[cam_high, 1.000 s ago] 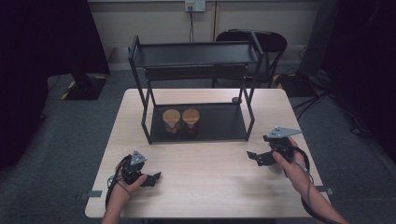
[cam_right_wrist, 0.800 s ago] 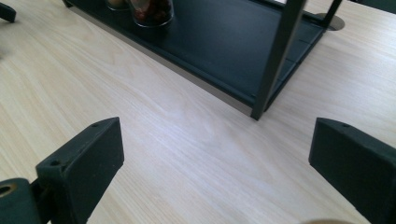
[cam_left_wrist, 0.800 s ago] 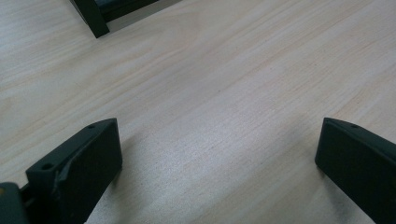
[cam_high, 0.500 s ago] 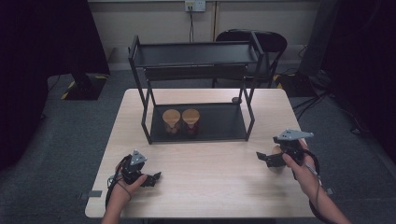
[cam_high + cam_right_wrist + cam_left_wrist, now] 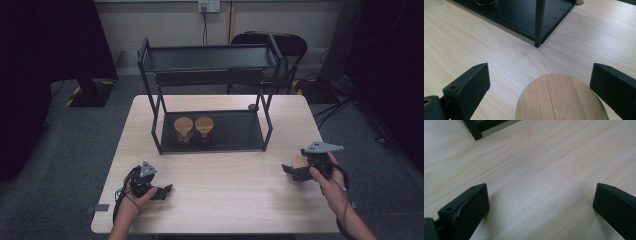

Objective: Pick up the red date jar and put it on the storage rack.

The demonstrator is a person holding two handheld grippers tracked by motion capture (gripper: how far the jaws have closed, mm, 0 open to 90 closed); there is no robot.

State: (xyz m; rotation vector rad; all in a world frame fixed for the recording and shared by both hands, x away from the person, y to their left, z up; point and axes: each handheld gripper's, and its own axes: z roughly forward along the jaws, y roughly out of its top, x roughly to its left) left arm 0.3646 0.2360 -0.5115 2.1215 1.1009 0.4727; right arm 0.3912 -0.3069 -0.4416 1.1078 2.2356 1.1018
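Two hand-held black two-jaw grippers were over the near half of the pale wooden table (image 5: 220, 200). The left gripper (image 5: 167, 189) sat low at the near left of the table, held in the person's left hand (image 5: 135, 200), with its grey three-cornered plate on top. In the left gripper view its jaws stood wide apart with only bare wood grain between them; it held nothing.

The right gripper (image 5: 288, 168) was at the near right of the table, in the person's right hand (image 5: 332, 187). In the right gripper view its jaws were likewise spread wide, and a round light-wood lid (image 5: 561, 98) lay between them, low in the frame. The lid reached close to the right-hand jaw, but neither jaw was seen pressing on it, so the lid was not gripped. In the high view the same lid (image 5: 299, 162) showed as a pale disc right at the gripper's front; whether it topped a jar there could not be told.

Farther back, in the middle of the table, stood a black metal two-tier shelf rack (image 5: 210, 60). On its lower shelf, left of centre, two small jars with round wooden lids (image 5: 194, 125) stood side by side, just touching or nearly so. The upper shelf carried nothing visible. A small dark round object (image 5: 253, 107) lay on the table near the rack's right rear leg. Behind the table stood a black chair (image 5: 287, 45).
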